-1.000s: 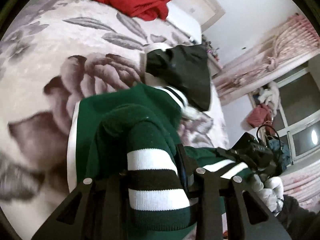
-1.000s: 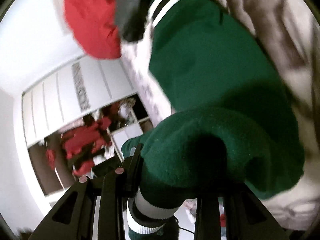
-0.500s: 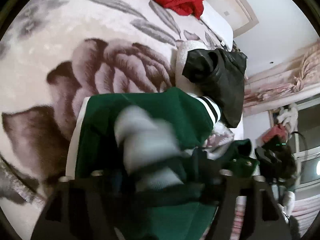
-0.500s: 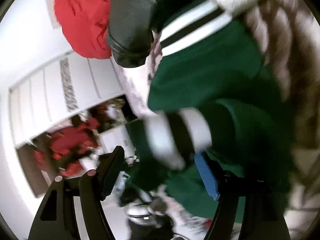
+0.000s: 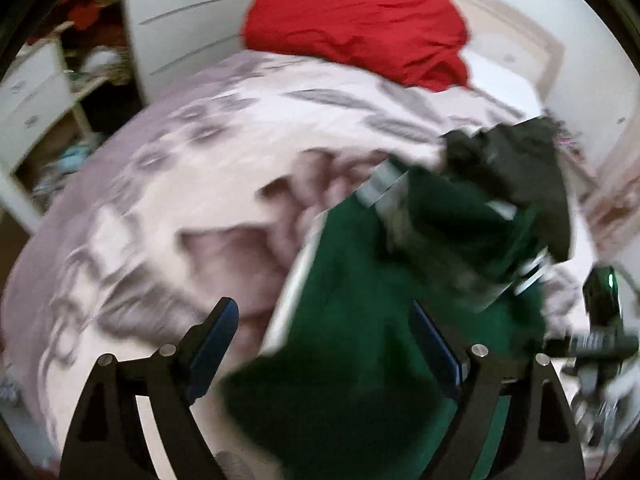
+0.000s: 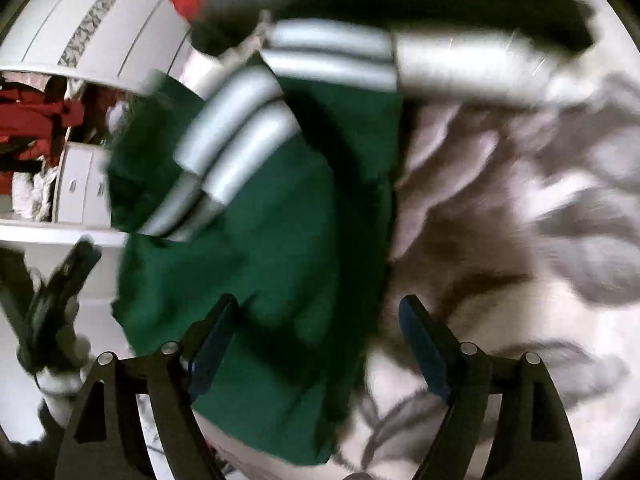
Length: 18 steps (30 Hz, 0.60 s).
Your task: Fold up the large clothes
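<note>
- Both claws are letting go: a second ago each was clamped on a striped cuff of the green sweater [image 5: 352,320], and now the left claw [image 5: 324,340] and the right claw [image 6: 316,336] are spreading their jaws, still opening, with nothing pinched between the pads
- The sweater is lying on the floral bedspread [image 5: 168,208], below the red garment [image 5: 356,20] heaped at the far end of the bed, and just beside the black garment [image 5: 516,168], which is touching or overlapping its upper edge
- In the right wrist view the striped sleeve cuffs [image 6: 236,128] are resting across the sweater's green body rather than hanging from the claws; the frames are blurred, so how neatly they are lying cannot be told
- That is suggesting the sleeve fold is being finished: the arms are now laid inward on the torso, and the claws are coming free for a fresh grasp
- The sweater body is still looking long and unfolded below the red garment, so a fold of the hem toward the collar is probably remaining
</note>
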{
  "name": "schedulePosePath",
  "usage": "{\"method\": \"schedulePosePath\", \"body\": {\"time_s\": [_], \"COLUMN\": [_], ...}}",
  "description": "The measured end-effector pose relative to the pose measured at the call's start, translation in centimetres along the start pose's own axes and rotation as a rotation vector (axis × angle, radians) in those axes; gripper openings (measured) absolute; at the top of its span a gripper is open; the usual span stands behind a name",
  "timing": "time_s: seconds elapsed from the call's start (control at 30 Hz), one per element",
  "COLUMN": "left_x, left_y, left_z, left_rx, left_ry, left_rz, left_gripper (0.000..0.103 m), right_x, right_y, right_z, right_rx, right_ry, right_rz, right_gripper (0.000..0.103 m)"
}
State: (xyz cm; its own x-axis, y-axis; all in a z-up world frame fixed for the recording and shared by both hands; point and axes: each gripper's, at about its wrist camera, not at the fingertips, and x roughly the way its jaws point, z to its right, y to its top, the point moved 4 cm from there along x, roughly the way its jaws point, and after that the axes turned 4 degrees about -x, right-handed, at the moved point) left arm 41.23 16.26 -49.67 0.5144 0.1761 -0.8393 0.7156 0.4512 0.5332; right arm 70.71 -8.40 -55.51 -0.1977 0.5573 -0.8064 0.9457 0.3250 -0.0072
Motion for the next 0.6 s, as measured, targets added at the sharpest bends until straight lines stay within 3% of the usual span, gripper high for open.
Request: {"method": "schedulePosePath", "body": {"time_s": [0.1,0.17,0.3,0.37,0.4,0.43,0.5,0.6], "left_x": [-0.3,-0.2,-0.3,-0.6,-0.9,-1.4,-2.8,-5.5], "left_y": [-3.6,-5.4,-6.5,-6.1,-5.8,-5.7,-5.7,-4.6], "left_z": [-2.9,-4.7,-6.5,-6.8,-6.8,-6.7,-6.5,-6.0], "left_rx": [0.053,0.007,-0.131,-0.177,-0.195,-0.21,-0.23,-0.213], "left_ry": [0.223,0.232,0.212,0.215,0.212,0.208,0.194,0.16], "left_rz": [0.041,0.031,0.027,0.016,0.009,0.004,-0.002,0.023], "left_gripper": [0.087,0.087,0.087,0.087,0.087,0.087,0.086,0.086], "right_x": [3.9,6.6,8.1,7.9,7.5,6.7,4.7,0.7], "right_y": [1.9,3.7,5.6,5.5,5.3,4.8,3.2,-2.5], "right_z": [2.2,3.1,1.6,1.0,1.2,1.8,2.6,2.5], "right_rx": [0.034,0.048,0.02,0.035,0.072,0.143,0.275,0.468], "right_ry": [0.134,0.236,0.293,0.285,0.302,0.325,0.401,0.514], "right_rz": [-0.045,-0.085,-0.079,-0.04,-0.02,0.013,0.081,0.193], "right_gripper": [0.086,0.09,0.093,0.084,0.063,0.049,0.036,0.033]}}
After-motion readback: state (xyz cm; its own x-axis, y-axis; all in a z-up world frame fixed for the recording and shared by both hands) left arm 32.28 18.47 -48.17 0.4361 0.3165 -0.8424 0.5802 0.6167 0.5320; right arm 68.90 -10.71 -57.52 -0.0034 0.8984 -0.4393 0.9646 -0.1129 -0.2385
